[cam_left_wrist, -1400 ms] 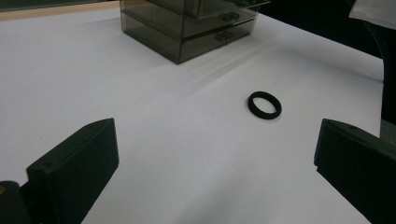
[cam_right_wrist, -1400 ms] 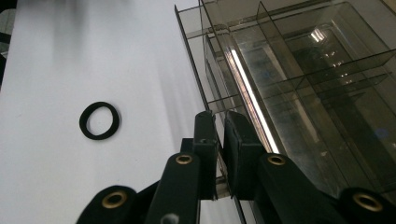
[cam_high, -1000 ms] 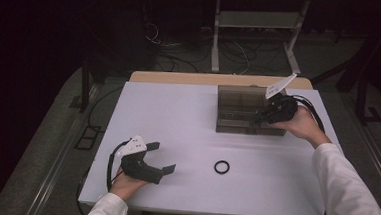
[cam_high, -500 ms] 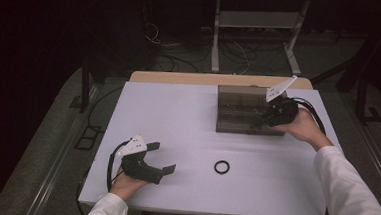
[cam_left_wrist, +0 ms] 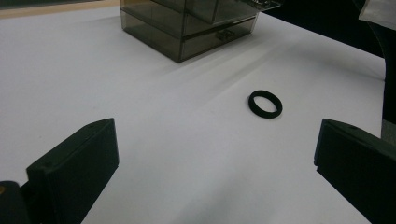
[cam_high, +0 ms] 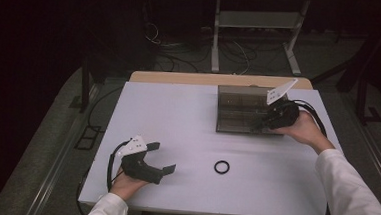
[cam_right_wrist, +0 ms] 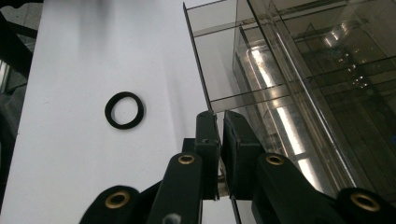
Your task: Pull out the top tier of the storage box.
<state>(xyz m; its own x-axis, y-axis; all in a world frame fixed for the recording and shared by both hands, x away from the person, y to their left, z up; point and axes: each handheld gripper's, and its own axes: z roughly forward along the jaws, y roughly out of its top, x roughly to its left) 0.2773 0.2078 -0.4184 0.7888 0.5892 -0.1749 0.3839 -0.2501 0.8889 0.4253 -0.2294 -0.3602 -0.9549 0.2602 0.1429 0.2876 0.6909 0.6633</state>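
Barely shifted, right hand-held gripper (cam_right_wrist: 219, 122) pinches drawer box (cam_right_wrist: 299, 84) front.

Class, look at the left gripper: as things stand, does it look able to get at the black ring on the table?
Probably yes. The left gripper has its jaws wide open and nothing between them, and only bare white table lies between it and the black ring. The right gripper is busy far off at the smoked plastic drawer box.
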